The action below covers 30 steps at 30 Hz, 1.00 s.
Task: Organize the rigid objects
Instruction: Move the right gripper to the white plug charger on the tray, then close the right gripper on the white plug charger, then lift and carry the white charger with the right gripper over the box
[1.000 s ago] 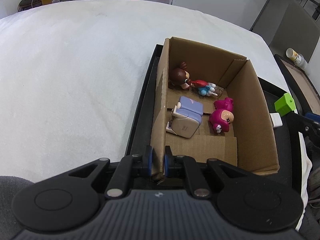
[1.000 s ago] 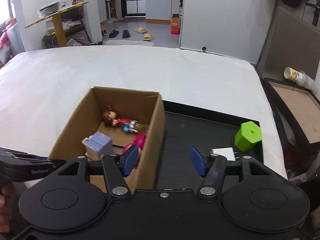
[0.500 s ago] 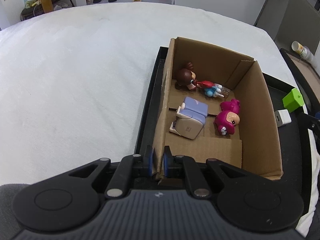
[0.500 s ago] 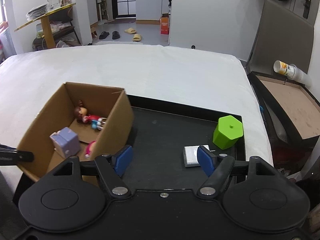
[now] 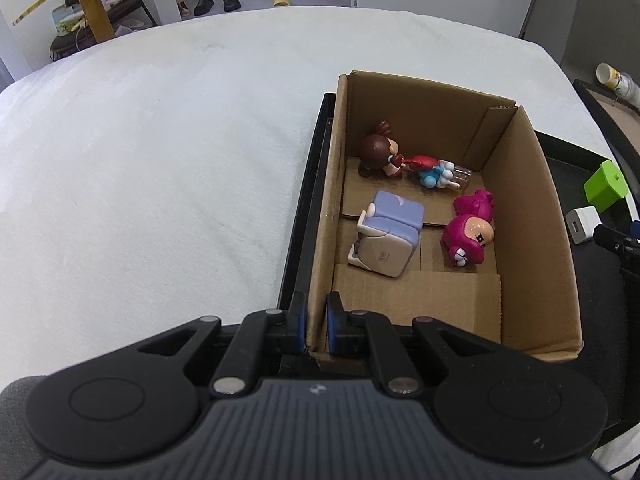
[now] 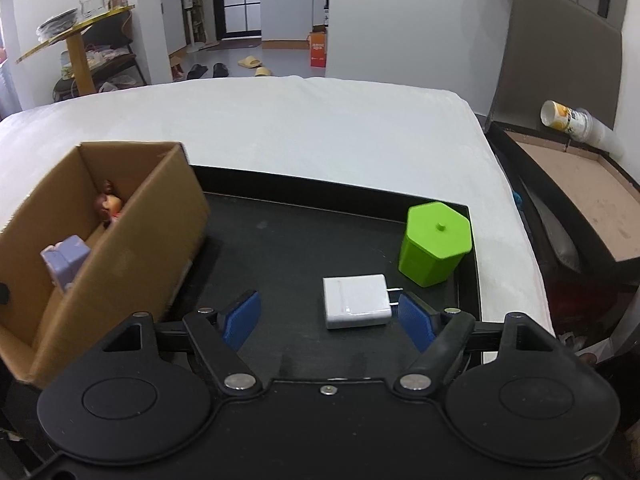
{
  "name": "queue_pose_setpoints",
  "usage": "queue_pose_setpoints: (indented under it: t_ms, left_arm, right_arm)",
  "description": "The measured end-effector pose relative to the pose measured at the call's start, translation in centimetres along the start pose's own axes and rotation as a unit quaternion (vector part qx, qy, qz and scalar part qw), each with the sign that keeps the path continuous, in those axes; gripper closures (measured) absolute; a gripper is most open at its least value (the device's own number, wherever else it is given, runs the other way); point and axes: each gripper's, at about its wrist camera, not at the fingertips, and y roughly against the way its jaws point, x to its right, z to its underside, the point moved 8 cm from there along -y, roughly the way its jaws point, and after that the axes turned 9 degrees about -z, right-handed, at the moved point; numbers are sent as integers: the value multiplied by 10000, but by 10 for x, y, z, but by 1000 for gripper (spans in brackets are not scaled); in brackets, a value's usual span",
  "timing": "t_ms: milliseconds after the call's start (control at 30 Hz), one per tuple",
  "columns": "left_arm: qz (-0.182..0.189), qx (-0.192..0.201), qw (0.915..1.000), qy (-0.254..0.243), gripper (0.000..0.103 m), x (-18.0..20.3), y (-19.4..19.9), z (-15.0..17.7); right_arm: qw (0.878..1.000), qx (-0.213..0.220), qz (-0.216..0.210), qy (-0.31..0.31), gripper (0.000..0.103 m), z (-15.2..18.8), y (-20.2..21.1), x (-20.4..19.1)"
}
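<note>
My left gripper (image 5: 316,326) is shut on the near left corner of the cardboard box (image 5: 532,240), one pad on each side of the wall. Inside lie a brown-haired doll (image 5: 384,156), a lilac and white gadget (image 5: 388,236) and a pink figure (image 5: 470,228). In the right wrist view the box (image 6: 132,240) stands on the left of a black tray (image 6: 280,240). A white plug charger (image 6: 356,300) lies just ahead of my right gripper (image 6: 330,318), whose jaws are opening, with nothing pressed between them. A green hexagonal container (image 6: 436,244) stands behind the charger.
The tray rests on a white fleecy bed cover (image 6: 320,128). Right of the bed is a brown board in a dark frame (image 6: 580,184) with a stack of paper cups (image 6: 572,120). A yellow side table (image 6: 76,48) and slippers (image 6: 252,66) are far back.
My right gripper has moved right and down, from beside the box toward the white charger, and its jaws have widened. The left gripper keeps its grip on the box corner.
</note>
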Motion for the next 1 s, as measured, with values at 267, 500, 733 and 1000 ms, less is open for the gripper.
queue_pose_setpoints:
  t_ms: [267,500,733,1000]
  left_arm:
    - [-150,14,9999,-56,93,2,1,1]
    - [-205,25,9997,-136,93,2,2,3]
    - [-266,51,9995,-141,93,4,2,2]
    - [-245,59,9997,-66,93,3,3,3]
  right_arm:
    - [9993,190,-58,-308,24,7,-19,20]
    - [9985,262,-109,-460,24,14,-37,31]
    - [9990,245,96,-371,34,18,-51,37]
    - [9999,119,-63,-40,43,26,-35,19]
